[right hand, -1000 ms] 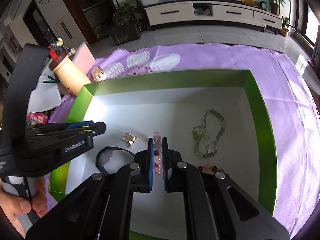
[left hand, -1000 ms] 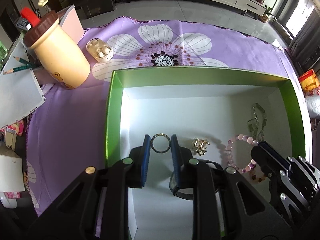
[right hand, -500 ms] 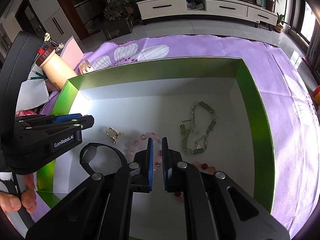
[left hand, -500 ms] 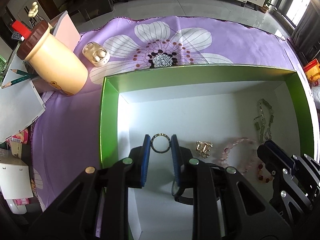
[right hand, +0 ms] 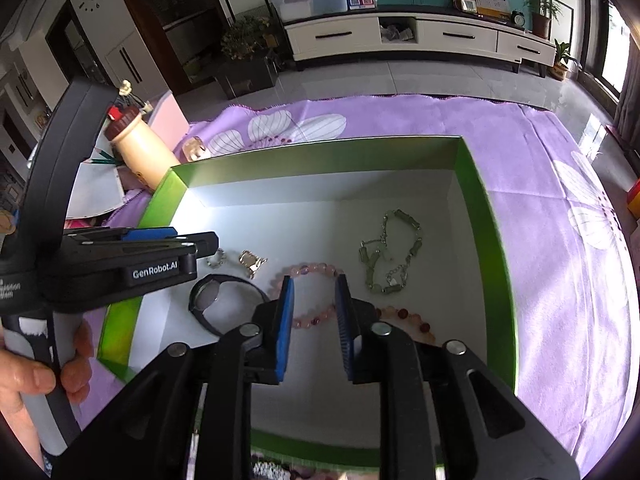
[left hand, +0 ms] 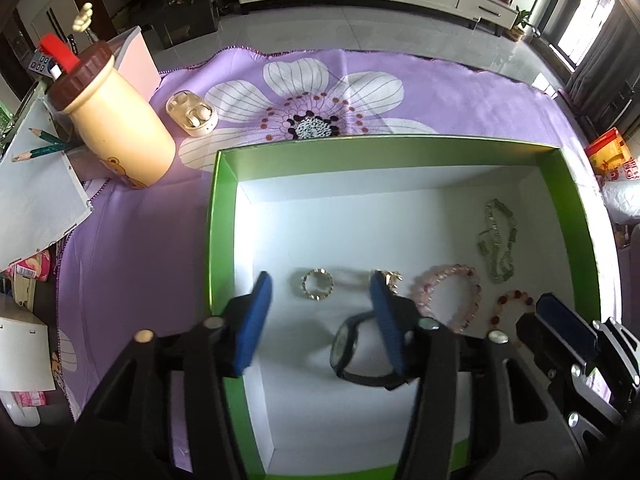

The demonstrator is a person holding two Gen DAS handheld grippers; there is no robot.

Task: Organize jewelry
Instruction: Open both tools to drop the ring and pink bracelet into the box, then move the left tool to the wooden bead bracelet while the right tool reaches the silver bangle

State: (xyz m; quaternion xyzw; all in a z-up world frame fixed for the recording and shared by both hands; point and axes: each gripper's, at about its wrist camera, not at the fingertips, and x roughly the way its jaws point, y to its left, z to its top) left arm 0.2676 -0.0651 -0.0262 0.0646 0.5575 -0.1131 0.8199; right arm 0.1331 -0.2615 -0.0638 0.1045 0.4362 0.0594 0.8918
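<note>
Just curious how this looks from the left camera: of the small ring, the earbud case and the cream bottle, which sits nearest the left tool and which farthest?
From the left tool:
1. Small ring, lying between its tips in the box.
2. Earbud case, beyond the box, on the cloth.
3. Cream bottle, far left; nearly as far as the case, so that order is uncertain.

- Box (left hand: 224,216): glossy green card walls, matt white floor.
- Worktop cloth (left hand: 460,92): soft purple fabric, faintly sheened.
- Ring (left hand: 317,285): shiny gold-toned metal.
- Pink bracelet (left hand: 448,300): smooth, translucent beads.
- Claw pads (left hand: 256,320): matt blue, ribbed.
</note>
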